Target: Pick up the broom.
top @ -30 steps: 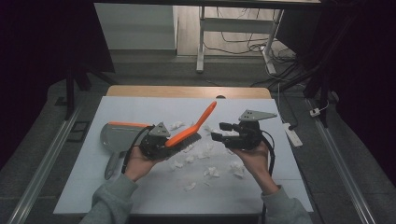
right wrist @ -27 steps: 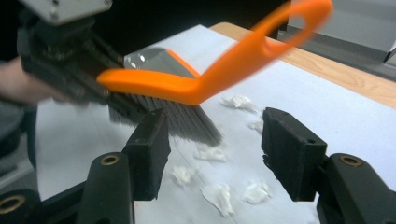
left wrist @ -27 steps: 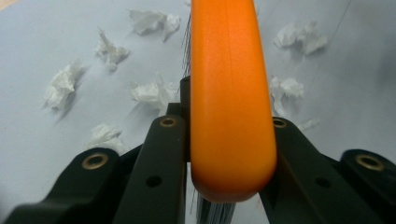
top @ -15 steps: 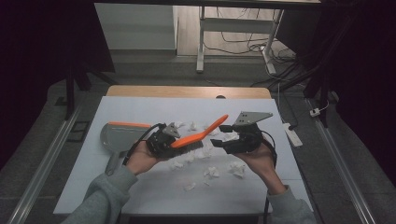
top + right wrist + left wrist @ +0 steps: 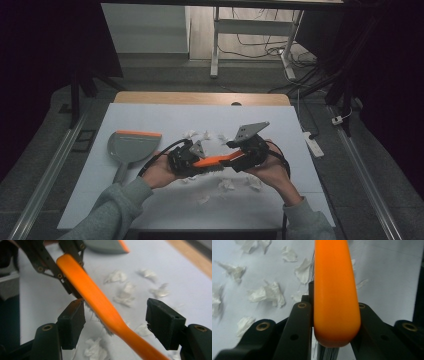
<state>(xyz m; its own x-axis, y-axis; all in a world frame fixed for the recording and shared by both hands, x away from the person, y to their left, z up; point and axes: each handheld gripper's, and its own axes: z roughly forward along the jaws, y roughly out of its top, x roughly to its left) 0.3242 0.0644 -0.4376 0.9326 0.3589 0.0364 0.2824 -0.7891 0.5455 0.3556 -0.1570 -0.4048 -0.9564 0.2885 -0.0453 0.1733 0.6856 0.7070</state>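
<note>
A: We have the orange brush point(image 5: 214, 161) at the centre of the high view, level between both grippers. Our left gripper point(image 5: 332, 322) is clamped on the rounded end of its orange back, bristles just showing below in the left gripper view.

B: And our right gripper point(image 5: 115, 322)? Its jaws have just been opening; in the right gripper view the handle crosses the gap, close by the left pad, the right pad well apart from it. So it stands wide, gripping nothing.

A: Then the risk is leverage: held at one end only, the brush could swing or slip down onto the paper scraps point(image 5: 226, 184) and scatter them.

B: Away from the grey dustpan point(image 5: 131, 147) at centre left, yes. A late or off-centre re-grip could also twist it.
</note>
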